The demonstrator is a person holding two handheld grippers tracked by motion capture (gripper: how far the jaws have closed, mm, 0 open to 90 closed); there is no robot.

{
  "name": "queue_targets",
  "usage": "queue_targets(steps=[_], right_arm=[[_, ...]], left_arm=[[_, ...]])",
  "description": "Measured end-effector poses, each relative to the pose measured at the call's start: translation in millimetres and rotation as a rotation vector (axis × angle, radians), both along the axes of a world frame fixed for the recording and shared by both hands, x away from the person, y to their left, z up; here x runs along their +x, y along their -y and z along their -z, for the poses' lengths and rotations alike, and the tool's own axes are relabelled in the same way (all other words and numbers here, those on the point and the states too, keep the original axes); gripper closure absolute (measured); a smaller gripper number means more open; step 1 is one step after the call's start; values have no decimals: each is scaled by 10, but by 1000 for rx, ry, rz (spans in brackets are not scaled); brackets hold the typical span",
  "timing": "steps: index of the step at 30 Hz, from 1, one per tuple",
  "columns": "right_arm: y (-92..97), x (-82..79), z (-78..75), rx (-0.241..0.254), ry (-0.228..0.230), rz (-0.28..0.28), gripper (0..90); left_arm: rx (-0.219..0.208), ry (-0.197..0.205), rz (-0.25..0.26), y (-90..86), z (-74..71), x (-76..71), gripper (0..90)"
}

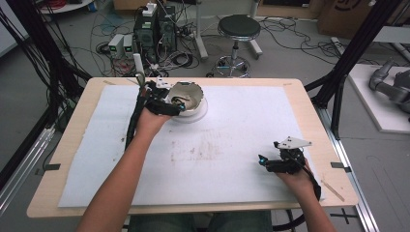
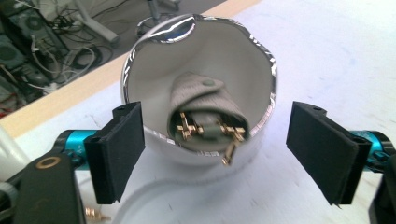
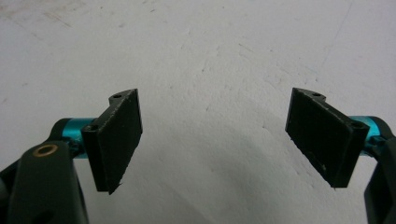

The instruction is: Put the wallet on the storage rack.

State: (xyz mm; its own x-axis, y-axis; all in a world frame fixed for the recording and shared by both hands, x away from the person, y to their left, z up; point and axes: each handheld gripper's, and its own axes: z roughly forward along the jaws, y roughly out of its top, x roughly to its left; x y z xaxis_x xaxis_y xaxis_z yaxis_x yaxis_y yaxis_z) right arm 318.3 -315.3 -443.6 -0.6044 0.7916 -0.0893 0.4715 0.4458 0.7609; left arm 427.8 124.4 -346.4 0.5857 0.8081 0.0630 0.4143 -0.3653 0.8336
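Forearms reaching in from the near edge, over a wooden table point(image 1: 309, 104) spread with a white mat point(image 1: 241, 125) smudged brown near its middle. Toward the far-left part of that mat, standing on a white saucer point(image 1: 199, 114): a white cup point(image 1: 186, 96) with a shiny scalloped rim, taken as the landmark. Inside the cup, tipped against its near wall: a rolled beige strap point(image 2: 205, 109) with small gold links and a clasp spilling over the lip. Right up against the cup's near-left side: left gripper point(image 1: 170, 104), jaws spread wide, one black pad on each side of the cup, neither pressing on it, nothing clasped. Well away from the cup, toward the near-right corner of the mat: right gripper point(image 1: 270, 163), jaws likewise parted above bare mat, holding nothing. Step in hand, by the look of it: strap just let go into the cup, release finishing. Next move, as a judgement: draw the left gripper straight back and up, pads kept clear of the rim so as not to tip the cup or snag the dangling clasp.
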Motion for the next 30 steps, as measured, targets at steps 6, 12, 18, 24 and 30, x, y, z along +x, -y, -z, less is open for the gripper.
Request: queue_targets(steps=[6, 12, 18, 24, 30], right_arm=[[-45, 15, -4, 4, 0, -6, 189], [-73, 37, -13, 7, 5, -5, 189], [-100, 45, -31, 15, 11, -3, 190], [-110, 56, -42, 22, 21, -7, 189], [-92, 60, -50, 40, 25, -5, 189]], left_arm=[[-22, 26, 16, -132, -6, -218, 185], [-27, 43, 29, -263, 74, -457, 184], [-42, 41, 35, -392, 239, -674, 184], [-88, 61, 15, -549, 356, -862, 177], [-126, 69, 2, -666, 416, -982, 173]])
